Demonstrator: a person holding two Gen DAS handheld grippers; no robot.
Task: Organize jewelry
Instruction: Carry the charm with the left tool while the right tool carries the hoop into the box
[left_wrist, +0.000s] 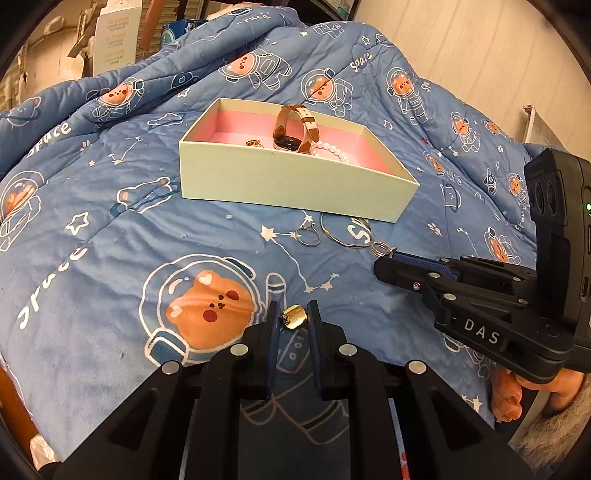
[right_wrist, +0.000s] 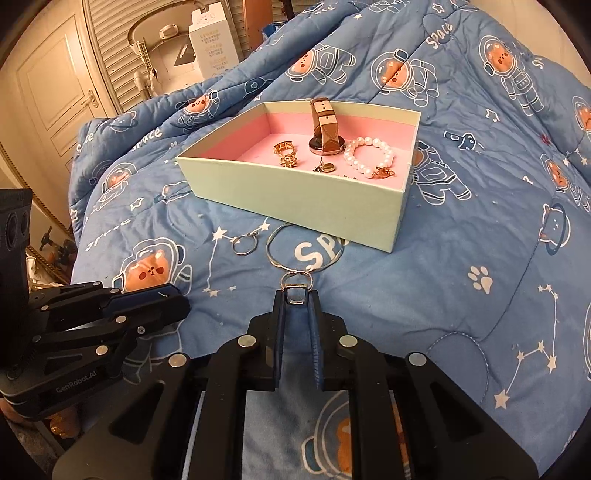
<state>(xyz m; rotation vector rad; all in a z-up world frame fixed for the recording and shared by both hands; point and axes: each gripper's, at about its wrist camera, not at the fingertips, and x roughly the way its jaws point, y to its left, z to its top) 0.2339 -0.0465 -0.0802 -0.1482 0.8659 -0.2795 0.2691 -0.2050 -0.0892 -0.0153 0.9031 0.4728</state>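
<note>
A blue quilt (left_wrist: 110, 229) covers the bed, and on it sits an open box (right_wrist: 295, 199) with a pink lining – inside are a watch (right_wrist: 325, 125), a pearl bracelet (right_wrist: 369, 151) and gold earrings (right_wrist: 284, 151). Just in front of the box lie a thin necklace (right_wrist: 306, 254) and a hoop (right_wrist: 245, 245). The right gripper (right_wrist: 296, 295) is nearly closed, pinching the necklace's pendant (right_wrist: 295, 291). The left gripper (left_wrist: 293, 314) is narrowly parted, clamping a gold ring (left_wrist: 293, 318).

The blue quilt (right_wrist: 461, 258) bears white stars and orange astronaut bears, the pale green box (right_wrist: 295, 195) is pink-lined, its bracelet (right_wrist: 369, 151) seemingly pearl-white.
</note>
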